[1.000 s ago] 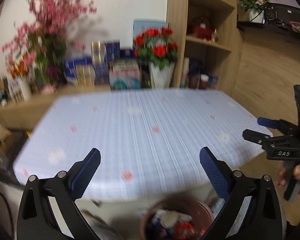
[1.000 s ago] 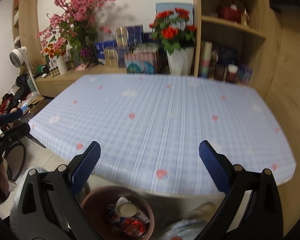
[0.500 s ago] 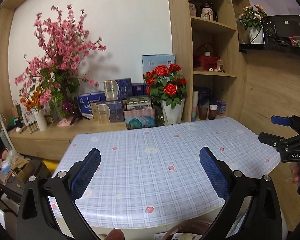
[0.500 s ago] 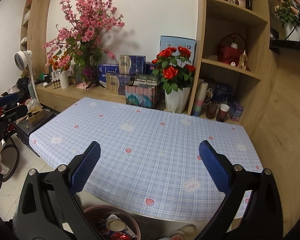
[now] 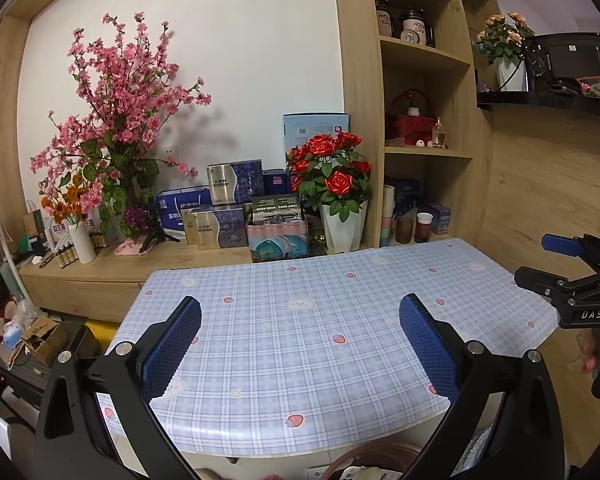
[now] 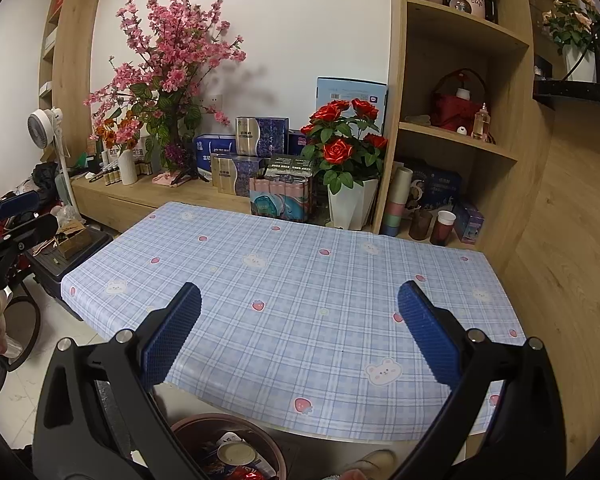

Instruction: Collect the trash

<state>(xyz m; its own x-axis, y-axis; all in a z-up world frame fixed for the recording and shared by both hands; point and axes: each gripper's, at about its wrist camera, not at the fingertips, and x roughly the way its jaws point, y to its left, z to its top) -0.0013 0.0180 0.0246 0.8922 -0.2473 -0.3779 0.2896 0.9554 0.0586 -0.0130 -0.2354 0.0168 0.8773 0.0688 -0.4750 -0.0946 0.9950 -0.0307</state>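
a: where do we stand? our left gripper [image 5: 300, 330] hangs with its blue pads wide apart and nothing between them, above the near edge of the table [image 5: 340, 304].

b: same with our right gripper [image 6: 299, 328], spread apart and carrying nothing. the checked cloth looks bare from both wrists, so we judge the table done.

a: and the trash?

b: down in the brown bin [image 6: 228, 450] on the floor, just under the near edge of the table. we see a paper cup [image 6: 236, 454] and wrappers inside it.

a: so how do we finish well?

b: we'd sweep both views across the far corners, by the white rose pot [image 6: 350, 206] and the shelf cups [image 6: 440, 226], before calling it. if a scrap turns up, we come in low and pinch flat, since the glossy cloth may slide.
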